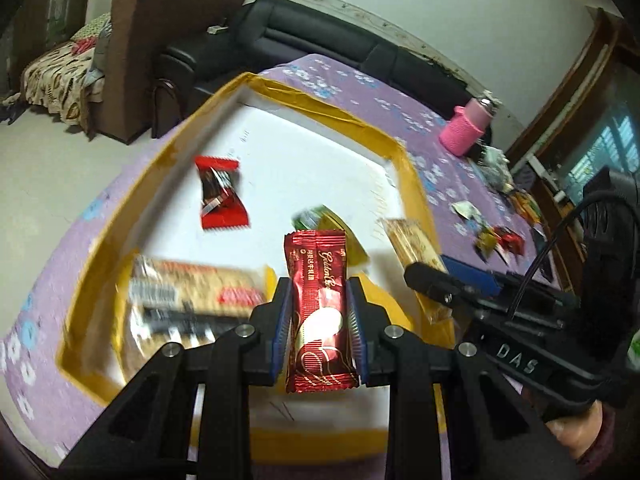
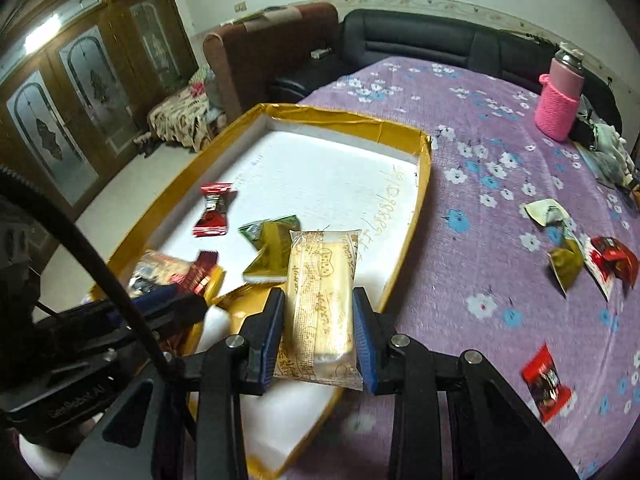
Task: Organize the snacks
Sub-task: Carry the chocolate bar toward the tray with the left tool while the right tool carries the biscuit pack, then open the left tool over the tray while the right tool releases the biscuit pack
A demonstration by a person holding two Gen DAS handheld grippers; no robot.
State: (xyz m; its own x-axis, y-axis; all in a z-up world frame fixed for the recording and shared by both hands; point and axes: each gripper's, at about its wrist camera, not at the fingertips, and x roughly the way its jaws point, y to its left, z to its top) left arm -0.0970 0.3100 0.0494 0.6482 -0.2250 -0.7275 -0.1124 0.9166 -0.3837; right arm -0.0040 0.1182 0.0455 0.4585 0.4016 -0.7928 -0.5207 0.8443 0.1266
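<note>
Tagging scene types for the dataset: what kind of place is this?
Most likely a home living room. A black leather sofa and a brown armchair stand behind a table under a purple floral cloth, and a wooden cabinet with glass doors lines one wall.

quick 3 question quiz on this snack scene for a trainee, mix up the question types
1. True or false: the left gripper is clamped on a red wafer bar.
2. What does the right gripper hold? A) pale biscuit pack B) green packet C) pink bottle
3. Fill in: the yellow-rimmed tray rests on a ___ floral cloth.

Key: 1 true; 2 A; 3 purple
</note>
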